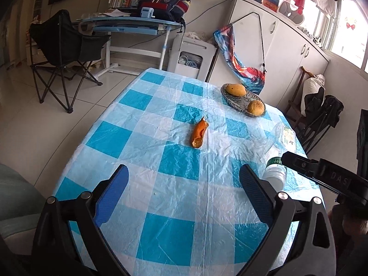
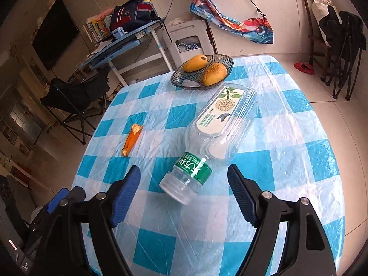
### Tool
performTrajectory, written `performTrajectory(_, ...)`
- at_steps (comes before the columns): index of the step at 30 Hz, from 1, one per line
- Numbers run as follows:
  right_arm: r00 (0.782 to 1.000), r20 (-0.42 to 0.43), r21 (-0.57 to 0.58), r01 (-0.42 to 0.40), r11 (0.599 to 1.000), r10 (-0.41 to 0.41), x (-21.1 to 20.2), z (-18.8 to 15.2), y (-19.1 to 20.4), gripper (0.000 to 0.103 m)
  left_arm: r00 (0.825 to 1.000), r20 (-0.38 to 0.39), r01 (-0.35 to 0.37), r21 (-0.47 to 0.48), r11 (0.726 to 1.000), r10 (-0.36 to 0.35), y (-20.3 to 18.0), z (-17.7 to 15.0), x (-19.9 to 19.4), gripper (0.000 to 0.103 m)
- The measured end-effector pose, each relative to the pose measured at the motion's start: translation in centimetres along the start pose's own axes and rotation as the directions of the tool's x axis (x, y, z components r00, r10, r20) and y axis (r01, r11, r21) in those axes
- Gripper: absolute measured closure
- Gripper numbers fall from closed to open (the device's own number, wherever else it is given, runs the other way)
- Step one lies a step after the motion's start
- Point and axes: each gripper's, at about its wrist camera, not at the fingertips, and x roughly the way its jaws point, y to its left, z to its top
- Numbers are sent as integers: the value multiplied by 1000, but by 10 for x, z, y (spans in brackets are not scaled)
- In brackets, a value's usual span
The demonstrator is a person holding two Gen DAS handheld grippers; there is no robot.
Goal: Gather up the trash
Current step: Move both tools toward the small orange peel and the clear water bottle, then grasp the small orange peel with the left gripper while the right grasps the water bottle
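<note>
An empty clear plastic bottle (image 2: 214, 135) with a green neck label lies on its side on the blue-and-white checked tablecloth (image 2: 287, 161). Its capped neck points toward my right gripper (image 2: 184, 179), which is open, and the cap lies between the fingertips without touching them. An orange peel (image 2: 132, 139) lies to the bottle's left. In the left wrist view the peel (image 1: 199, 133) lies ahead of my open, empty left gripper (image 1: 184, 177). The bottle (image 1: 277, 158) shows at the right, partly hidden by the right gripper's black finger (image 1: 306, 168).
A glass dish (image 2: 220, 61) with two mangoes stands at the table's far side, just behind the bottle. Beyond the table are a folding chair (image 1: 62, 53), a blue desk (image 1: 128, 23) and white cabinets (image 1: 287, 39). Tiled floor surrounds the table.
</note>
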Motion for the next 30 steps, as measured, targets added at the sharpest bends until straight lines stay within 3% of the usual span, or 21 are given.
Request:
performTrajectory(5, 1000, -10, -20, 24, 1000, -24, 18, 15, -4, 25, 1000, -17, -5, 0, 1000, 5, -12, 22, 41, 10)
performTrajectory(9, 999, -27, -35, 32, 999, -33, 27, 16, -15, 25, 999, -45, -14, -56, 998, 12, -9, 36, 70, 10)
performTrajectory(12, 998, -56, -51, 22, 998, -25, 35, 19, -17, 33, 998, -58, -11, -107, 994, 5, -6, 42, 86, 10)
performTrajectory(16, 997, -72, -165, -21, 986, 9, 34, 15, 1, 38, 997, -83, -4, -126, 992, -6, -8, 38, 103, 10)
performTrajectory(22, 992, -114, -344, -95, 934, 59, 39, 2, 35, 38, 996, -86, -3, -123, 992, -8, -7, 34, 107, 10)
performTrajectory(30, 986, -135, -317, -132, 939, 93, 41, 1, 35, 38, 997, -79, -16, -147, 989, 4, 0, 38, 108, 10)
